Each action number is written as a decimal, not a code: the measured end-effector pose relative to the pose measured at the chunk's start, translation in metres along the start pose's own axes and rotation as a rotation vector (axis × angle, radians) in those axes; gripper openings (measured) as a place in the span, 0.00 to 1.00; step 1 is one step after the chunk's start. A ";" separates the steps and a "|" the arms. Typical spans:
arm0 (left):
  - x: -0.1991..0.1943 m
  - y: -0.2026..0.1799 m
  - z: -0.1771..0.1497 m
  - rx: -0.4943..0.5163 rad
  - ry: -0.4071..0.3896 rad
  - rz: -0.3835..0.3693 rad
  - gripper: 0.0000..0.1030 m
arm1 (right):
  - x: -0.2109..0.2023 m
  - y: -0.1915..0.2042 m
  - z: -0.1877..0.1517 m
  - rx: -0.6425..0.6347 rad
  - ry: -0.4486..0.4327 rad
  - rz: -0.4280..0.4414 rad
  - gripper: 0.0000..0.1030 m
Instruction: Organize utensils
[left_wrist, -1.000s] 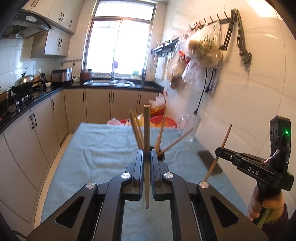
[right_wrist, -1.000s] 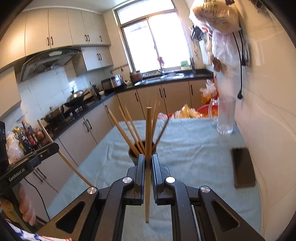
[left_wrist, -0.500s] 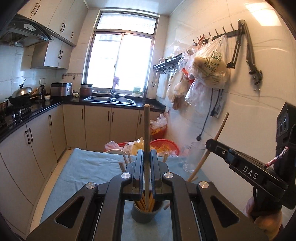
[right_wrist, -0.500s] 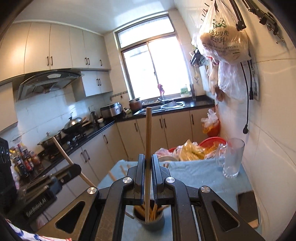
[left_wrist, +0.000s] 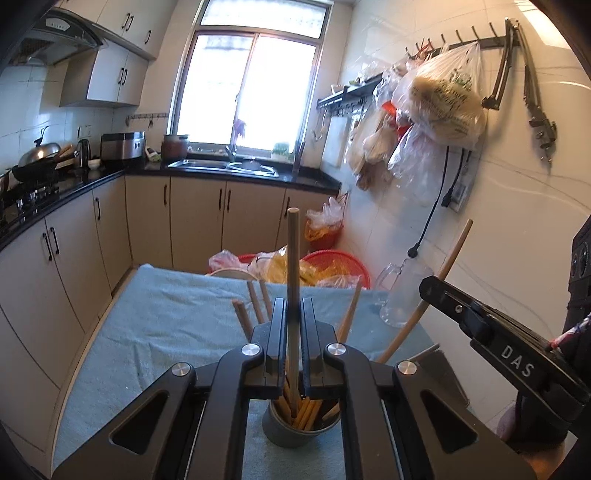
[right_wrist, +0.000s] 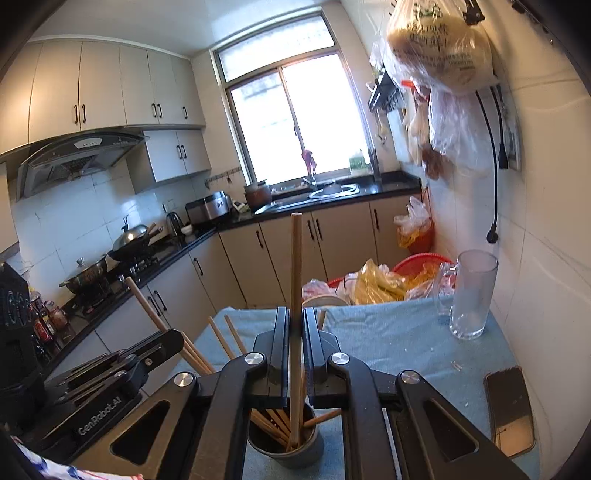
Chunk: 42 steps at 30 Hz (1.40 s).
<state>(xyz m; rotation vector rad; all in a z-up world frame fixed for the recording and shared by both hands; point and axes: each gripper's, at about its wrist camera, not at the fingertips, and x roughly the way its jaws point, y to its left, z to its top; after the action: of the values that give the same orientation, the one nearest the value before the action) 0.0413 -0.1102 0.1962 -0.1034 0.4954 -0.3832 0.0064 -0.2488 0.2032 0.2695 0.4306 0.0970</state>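
While each gripper pinches one chopstick upright between its jaws, the lower tip of that stick already stands inside the holder cup (left_wrist: 301, 424), so judged from this the insertion is nearly done and only release remains. The left gripper (left_wrist: 293, 332) clamps its chopstick (left_wrist: 293, 266) at mid-length; the right gripper (right_wrist: 295, 343) clamps its chopstick (right_wrist: 295, 266) likewise. In the right wrist view the cup (right_wrist: 284, 448) sits at 6 o'clock, with several sticks already leaning in it. No loose utensils show on the blue cloth (left_wrist: 155, 325), though the gripper bodies hide much of the near table.

Surroundings, right wrist view:
- Glass mug (right_wrist: 471, 295) at 3 o'clock, well apart from the cup.
- Phone (right_wrist: 509, 410) at 4 o'clock, flat on the cloth.
- Red basket (right_wrist: 417, 262) with bags at 1 o'clock, beyond the table edge.

Obstruction, as a judgement: the leaning sticks crowd the cup mouth, and both grippers work just beside each other, so contact between them is the main risk.
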 end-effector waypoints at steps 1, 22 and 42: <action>0.003 0.001 -0.003 0.004 0.008 0.003 0.06 | 0.003 0.000 -0.001 -0.002 0.009 0.001 0.07; 0.018 0.000 -0.039 0.051 0.084 0.036 0.06 | 0.044 -0.015 -0.039 0.038 0.153 -0.007 0.07; 0.017 -0.003 -0.050 0.067 0.087 0.042 0.06 | 0.054 -0.014 -0.050 0.026 0.186 -0.015 0.07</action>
<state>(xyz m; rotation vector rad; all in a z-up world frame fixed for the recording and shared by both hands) 0.0297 -0.1195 0.1453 -0.0112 0.5691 -0.3643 0.0345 -0.2420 0.1345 0.2842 0.6192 0.1023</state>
